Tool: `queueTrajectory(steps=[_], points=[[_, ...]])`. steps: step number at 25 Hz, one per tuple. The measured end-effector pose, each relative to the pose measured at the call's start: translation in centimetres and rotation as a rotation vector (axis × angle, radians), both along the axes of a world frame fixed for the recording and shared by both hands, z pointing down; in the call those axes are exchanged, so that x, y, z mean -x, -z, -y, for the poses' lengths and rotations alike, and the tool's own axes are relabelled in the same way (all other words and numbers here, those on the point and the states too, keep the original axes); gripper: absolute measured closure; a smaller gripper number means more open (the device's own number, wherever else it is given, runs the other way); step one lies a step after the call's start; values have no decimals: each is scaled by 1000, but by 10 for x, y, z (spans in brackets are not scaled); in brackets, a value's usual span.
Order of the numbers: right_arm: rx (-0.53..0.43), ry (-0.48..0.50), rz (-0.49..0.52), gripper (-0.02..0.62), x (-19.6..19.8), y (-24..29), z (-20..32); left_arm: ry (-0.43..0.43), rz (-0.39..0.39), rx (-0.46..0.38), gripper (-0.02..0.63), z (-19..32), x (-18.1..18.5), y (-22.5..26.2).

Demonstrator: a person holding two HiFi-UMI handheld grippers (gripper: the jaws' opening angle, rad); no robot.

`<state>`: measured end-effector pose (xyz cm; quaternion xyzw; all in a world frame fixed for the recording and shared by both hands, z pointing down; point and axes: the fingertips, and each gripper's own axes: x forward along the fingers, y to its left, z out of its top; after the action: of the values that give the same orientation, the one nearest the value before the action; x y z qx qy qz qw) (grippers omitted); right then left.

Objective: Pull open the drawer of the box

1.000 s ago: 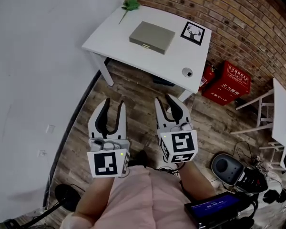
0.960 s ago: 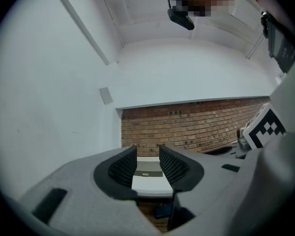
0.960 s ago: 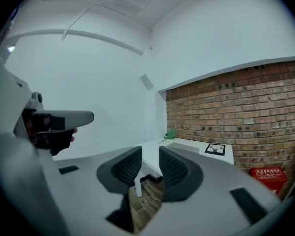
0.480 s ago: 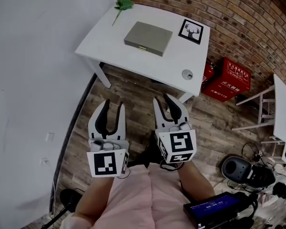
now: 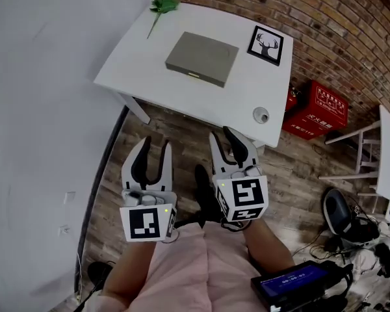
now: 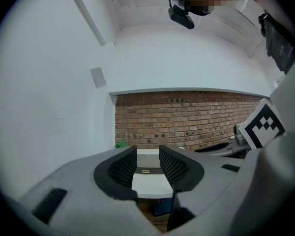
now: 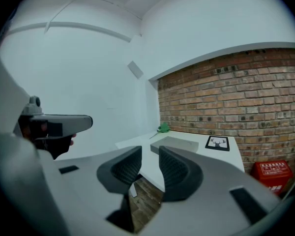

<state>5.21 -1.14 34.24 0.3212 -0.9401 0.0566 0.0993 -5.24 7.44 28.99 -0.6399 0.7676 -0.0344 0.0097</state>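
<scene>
The box (image 5: 201, 58) is a flat grey case lying on a white table (image 5: 130, 64), with a small brass handle (image 5: 194, 75) on its near side; the drawer looks closed. Both grippers hang over the wooden floor, well short of the table. My left gripper (image 5: 155, 144) is open and holds nothing; in the left gripper view the box (image 6: 147, 168) shows far off between the jaws of the left gripper (image 6: 147, 162). My right gripper (image 5: 222, 135) is open and empty too. In the right gripper view the box (image 7: 176, 143) lies beyond the right gripper (image 7: 150, 163).
On the table are a green sprig (image 5: 162, 4), a framed deer picture (image 5: 265, 45) and a small round object (image 5: 261, 114) near the right corner. A red box (image 5: 315, 112) stands on the floor by the brick wall. A white wall (image 5: 45, 109) runs along the left.
The table and box have slid a little lower and nearer in the head view. A dark shoe now shows on the floor between the grippers. Both grippers keep their pose and stay open.
</scene>
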Motion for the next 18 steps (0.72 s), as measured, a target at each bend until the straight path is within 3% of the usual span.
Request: queueTrajectory(steps=[7, 18], points=[[31, 13, -10, 483, 42, -5, 72, -6, -18, 37, 456, 73, 36, -6], [29, 33, 6, 491, 96, -1, 178, -19, 19, 29, 456, 182, 83, 6]])
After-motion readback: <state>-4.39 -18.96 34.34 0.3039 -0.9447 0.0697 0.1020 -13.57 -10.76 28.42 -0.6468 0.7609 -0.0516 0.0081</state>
